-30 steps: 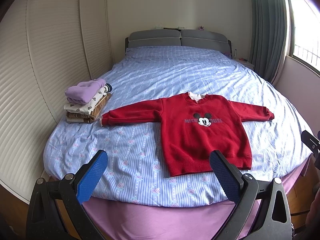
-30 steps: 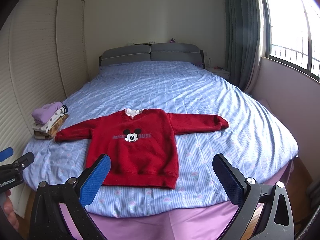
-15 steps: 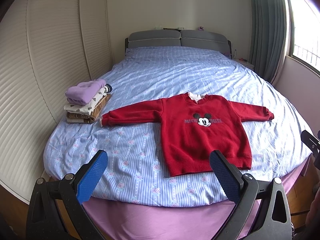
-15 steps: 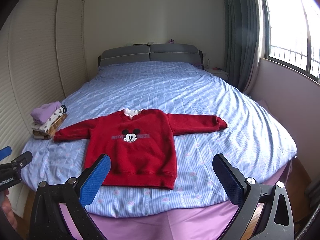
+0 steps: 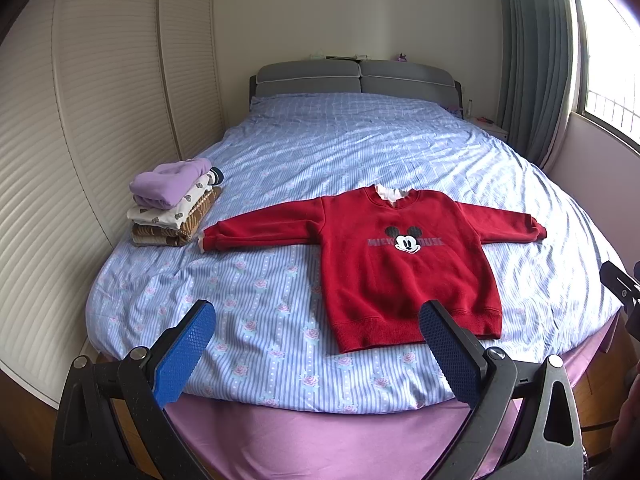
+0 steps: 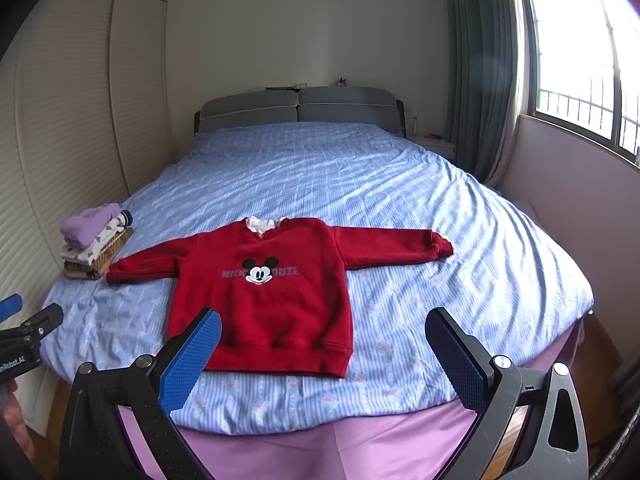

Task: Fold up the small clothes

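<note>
From the left wrist we see our left gripper (image 5: 316, 344) spread wide and empty, the red sweatshirt (image 5: 400, 268) flat on the bed (image 5: 360, 152) ahead, right of centre, lettered "MICK…OUSE". From the right wrist, our right gripper (image 6: 324, 344) gapes empty too, sweatshirt ahead-left.

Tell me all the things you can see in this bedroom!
sweater: one, red with a cartoon mouse, spread flat near the bed's foot
folded clothes: one stack, purple on top, then white, then brown, on the bed beside the sweater's sleeve
bed: one, blue striped sheet, fills the room
headboard: one, grey, at the far wall
curtain: one, grey-green, beside the window
window: one, bright, on the wall beside the bed
left gripper: one, black with blue pads, open
right gripper: one, black with blue pads, open
</note>
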A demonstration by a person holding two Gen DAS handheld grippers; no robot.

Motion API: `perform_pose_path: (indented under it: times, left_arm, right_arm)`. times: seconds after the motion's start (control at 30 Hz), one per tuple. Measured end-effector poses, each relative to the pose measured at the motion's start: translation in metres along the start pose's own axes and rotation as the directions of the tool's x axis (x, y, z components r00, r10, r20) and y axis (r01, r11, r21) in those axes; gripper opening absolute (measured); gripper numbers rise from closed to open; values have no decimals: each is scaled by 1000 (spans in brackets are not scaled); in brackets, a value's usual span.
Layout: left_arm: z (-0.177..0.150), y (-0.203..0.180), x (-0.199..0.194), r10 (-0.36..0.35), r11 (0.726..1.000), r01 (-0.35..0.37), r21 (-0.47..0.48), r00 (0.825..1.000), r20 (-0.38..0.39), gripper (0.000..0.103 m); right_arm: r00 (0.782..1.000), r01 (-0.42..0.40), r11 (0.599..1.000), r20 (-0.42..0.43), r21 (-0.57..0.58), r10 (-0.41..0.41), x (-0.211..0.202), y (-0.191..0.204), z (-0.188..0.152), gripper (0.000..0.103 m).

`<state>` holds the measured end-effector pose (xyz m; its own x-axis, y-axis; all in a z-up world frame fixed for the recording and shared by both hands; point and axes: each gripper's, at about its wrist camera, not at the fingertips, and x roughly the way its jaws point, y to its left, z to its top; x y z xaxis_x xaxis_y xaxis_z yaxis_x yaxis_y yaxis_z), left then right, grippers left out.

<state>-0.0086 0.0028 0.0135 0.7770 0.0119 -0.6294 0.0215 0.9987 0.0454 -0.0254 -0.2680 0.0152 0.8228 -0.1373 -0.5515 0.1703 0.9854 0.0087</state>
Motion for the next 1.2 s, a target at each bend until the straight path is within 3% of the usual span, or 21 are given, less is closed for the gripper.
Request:
perform_pose_path:
  times: [1.2]
  left_arm:
    - [-1, 0, -1, -4, 1000, 4, -2, 1000, 2, 103]
  right_arm:
    - [1000, 3, 1000, 4, 4, -3, -1, -2, 0, 103]
